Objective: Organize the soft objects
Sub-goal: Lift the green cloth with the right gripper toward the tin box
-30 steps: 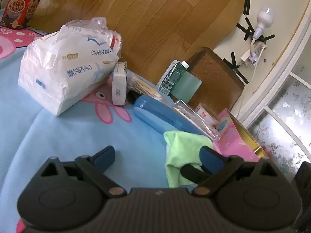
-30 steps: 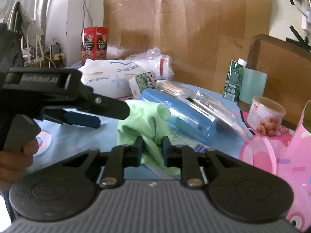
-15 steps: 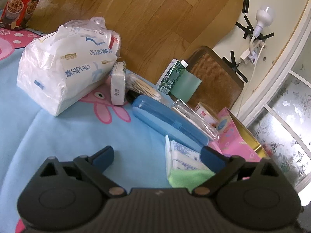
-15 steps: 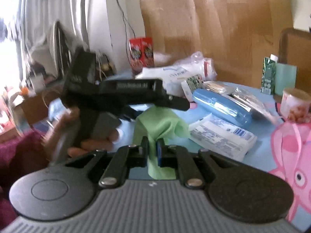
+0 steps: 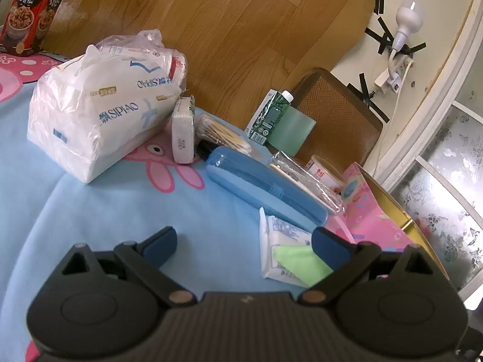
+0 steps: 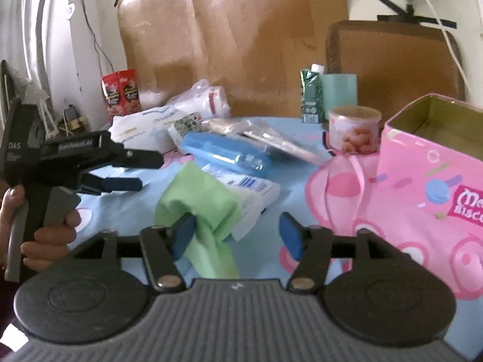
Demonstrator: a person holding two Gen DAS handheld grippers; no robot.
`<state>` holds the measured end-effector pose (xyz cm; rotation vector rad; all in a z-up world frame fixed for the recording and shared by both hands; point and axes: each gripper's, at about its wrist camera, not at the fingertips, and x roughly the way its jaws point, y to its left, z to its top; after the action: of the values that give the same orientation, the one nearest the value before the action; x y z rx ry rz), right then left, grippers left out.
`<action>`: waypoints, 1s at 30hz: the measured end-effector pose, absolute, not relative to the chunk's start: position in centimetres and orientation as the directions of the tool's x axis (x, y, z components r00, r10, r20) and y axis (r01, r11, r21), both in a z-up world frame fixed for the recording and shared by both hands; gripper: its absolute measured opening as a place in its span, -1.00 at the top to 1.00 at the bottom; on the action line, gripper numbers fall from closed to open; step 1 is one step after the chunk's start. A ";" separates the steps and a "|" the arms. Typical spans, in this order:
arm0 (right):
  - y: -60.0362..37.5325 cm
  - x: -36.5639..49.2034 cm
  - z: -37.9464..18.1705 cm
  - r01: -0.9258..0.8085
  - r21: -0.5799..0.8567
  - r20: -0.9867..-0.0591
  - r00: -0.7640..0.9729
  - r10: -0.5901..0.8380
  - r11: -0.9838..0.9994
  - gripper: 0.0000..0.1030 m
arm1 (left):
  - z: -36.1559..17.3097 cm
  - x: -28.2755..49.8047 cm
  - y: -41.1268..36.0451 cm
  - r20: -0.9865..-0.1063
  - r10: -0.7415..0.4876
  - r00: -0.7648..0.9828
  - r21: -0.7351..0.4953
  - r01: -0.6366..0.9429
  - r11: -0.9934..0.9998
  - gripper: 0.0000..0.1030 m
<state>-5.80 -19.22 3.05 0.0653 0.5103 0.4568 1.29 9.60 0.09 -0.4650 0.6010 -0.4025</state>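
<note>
Little looks sorted yet: the pink box [image 6: 422,163] stands open and seems empty, while the tissue bag [image 5: 99,114], wipes pack [image 5: 282,241] and green cloth [image 6: 202,199] lie on the table. The right gripper [image 6: 237,236] has just been opening; the cloth hangs against its left finger, unpinched. The left gripper [image 5: 241,241] gapes empty.
</note>
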 end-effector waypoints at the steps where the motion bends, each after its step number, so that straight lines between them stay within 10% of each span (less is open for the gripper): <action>1: -19.3 -5.8 3.1 -0.407 0.176 -0.451 0.776 0.441 0.896 -0.49 | 0.1 1.3 9.6 -0.441 -0.487 0.754 -0.524 0.223 0.822 -0.93; 13: -13.3 -4.9 2.1 -0.534 0.022 -0.532 0.710 0.462 0.845 -0.70 | 0.1 1.3 9.6 -0.443 -0.487 0.753 -0.521 0.226 0.823 -0.94; 21: -14.3 -4.8 1.7 -0.497 -0.039 -0.532 0.745 0.403 0.867 0.66 | 0.2 1.3 9.4 -0.449 -0.484 0.751 -0.508 0.231 0.830 -0.96; 30: -17.4 -6.3 2.5 -0.462 0.056 -0.509 0.750 0.424 0.885 0.72 | 0.2 1.5 9.1 -0.460 -0.475 0.750 -0.486 0.235 0.842 -0.96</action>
<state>-6.32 -17.42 2.46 -0.0749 0.5373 0.4844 1.54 9.13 0.24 -0.4190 0.6079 -0.4007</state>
